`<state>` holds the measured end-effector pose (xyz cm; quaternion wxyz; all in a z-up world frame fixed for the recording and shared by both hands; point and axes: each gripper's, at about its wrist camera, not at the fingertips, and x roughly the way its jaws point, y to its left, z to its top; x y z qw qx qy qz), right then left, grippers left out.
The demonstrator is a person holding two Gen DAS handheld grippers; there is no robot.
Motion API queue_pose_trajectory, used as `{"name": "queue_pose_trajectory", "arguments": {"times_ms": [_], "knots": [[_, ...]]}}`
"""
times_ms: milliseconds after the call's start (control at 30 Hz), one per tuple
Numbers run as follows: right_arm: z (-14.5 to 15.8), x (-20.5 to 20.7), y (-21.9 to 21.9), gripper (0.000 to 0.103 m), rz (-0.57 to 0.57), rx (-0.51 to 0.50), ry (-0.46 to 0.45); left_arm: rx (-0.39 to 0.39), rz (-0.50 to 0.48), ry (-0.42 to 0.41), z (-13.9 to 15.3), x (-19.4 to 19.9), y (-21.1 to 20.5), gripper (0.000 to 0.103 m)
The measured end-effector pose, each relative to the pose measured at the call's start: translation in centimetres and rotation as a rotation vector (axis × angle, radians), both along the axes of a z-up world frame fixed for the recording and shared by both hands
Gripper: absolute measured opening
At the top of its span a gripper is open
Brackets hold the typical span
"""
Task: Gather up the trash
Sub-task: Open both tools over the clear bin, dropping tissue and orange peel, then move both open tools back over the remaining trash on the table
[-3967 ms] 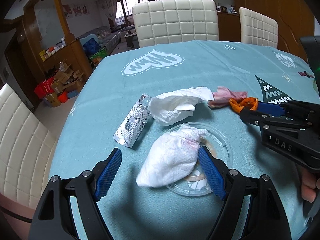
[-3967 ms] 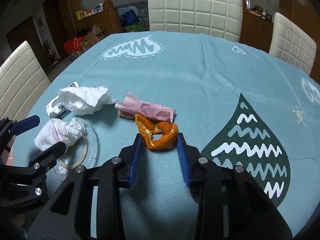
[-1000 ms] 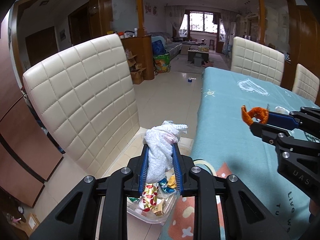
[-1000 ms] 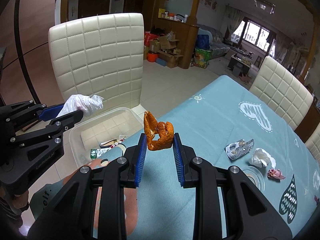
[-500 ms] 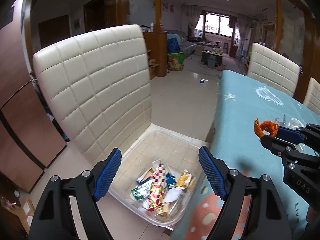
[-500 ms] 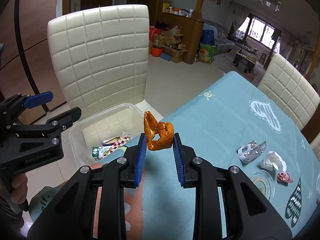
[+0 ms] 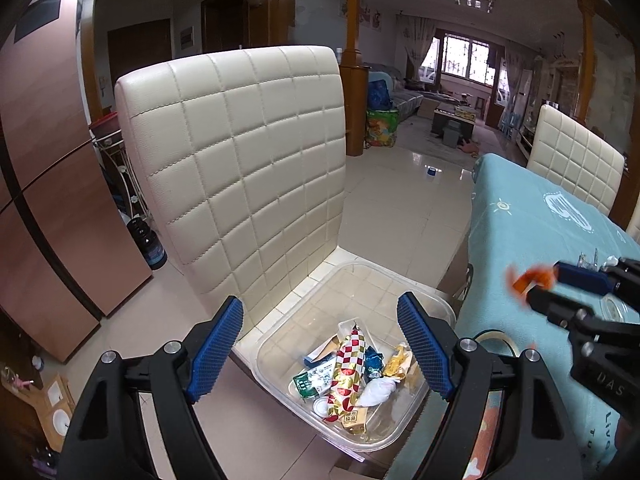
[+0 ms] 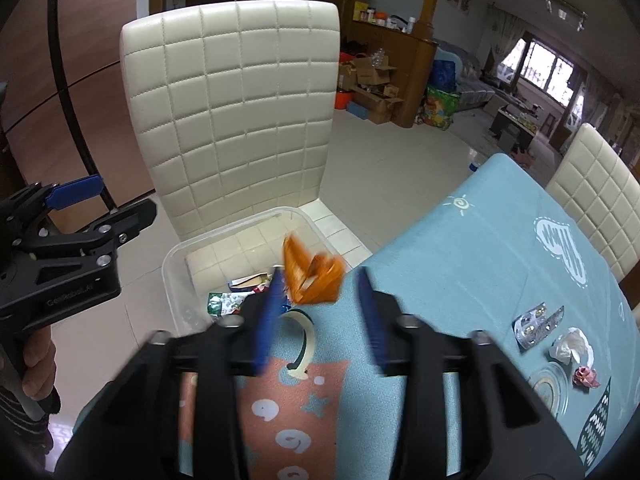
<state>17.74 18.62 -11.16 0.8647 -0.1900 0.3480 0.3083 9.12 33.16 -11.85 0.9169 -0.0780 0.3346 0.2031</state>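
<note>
Dropping trash into the plastic bin [image 7: 352, 276] is underway — left gripper [image 7: 320, 344] spread and empty, right gripper [image 8: 320, 300] just opening around the orange peel [image 8: 312, 276] — scraps remain on the table [image 8: 480, 264].

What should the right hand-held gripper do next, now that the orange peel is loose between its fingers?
Probably hold still a moment, then swing back to the table. The right hand-held gripper has just been opening, and the orange peel is blurred, no longer pinched, near the clear bin's table-side edge. The foil blister pack, white tissue and pink wrapper still lie on the tablecloth.
</note>
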Motion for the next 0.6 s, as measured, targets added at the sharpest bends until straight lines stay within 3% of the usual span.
{"name": "queue_pose_trajectory", "arguments": {"times_ms": [300, 600], "knots": [[0.5, -1.0, -1.5, 0.07, -0.031, 0.005, -0.027, -0.008, -0.015, -0.006, 0.3, -0.1, -0.5, 0.078], [1.7, -1.8, -5.4, 0.071, -0.082, 0.027, -0.048, 0.021, -0.094, -0.022, 1.8, 0.1, -4.3, 0.078]]}}
